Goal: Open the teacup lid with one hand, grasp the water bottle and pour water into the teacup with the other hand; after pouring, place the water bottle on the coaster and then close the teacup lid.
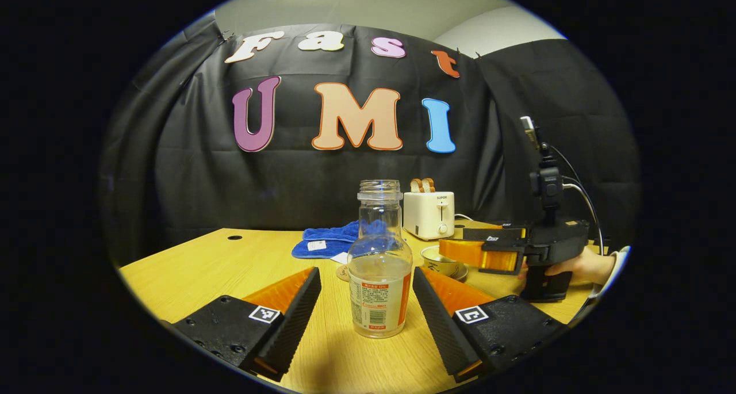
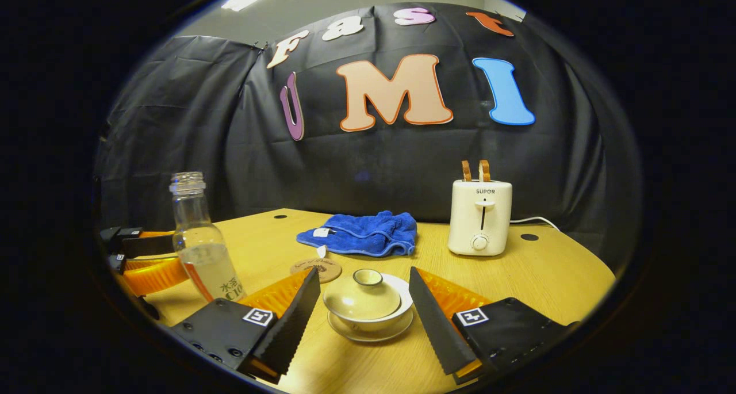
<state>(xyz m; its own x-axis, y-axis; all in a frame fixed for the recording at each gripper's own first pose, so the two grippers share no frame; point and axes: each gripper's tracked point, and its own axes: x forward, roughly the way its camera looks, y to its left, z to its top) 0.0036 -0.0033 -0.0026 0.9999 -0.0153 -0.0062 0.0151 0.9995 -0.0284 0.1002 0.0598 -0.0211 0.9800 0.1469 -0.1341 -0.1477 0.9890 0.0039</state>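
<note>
A clear water bottle (image 1: 379, 267), uncapped and part full, with an orange-and-white label, stands on the table between the wide-apart fingers of my left gripper (image 1: 365, 273), which is open and not touching it. In the right gripper view the bottle (image 2: 204, 250) is at the left with the left gripper (image 2: 158, 256) beside it. The cream teacup (image 2: 371, 316) rests on its saucer with the lid (image 2: 361, 299) on. My right gripper (image 2: 364, 279) is open, one finger on each side of the cup. A round cork coaster (image 2: 315, 267) lies behind the cup.
A blue cloth (image 2: 362, 233) lies at the back of the wooden table (image 2: 552, 279), with a white toaster (image 2: 480, 215) holding two slices to its right. In the left gripper view a hand (image 1: 581, 264) holds the right gripper (image 1: 454, 241) over the teacup (image 1: 441, 263).
</note>
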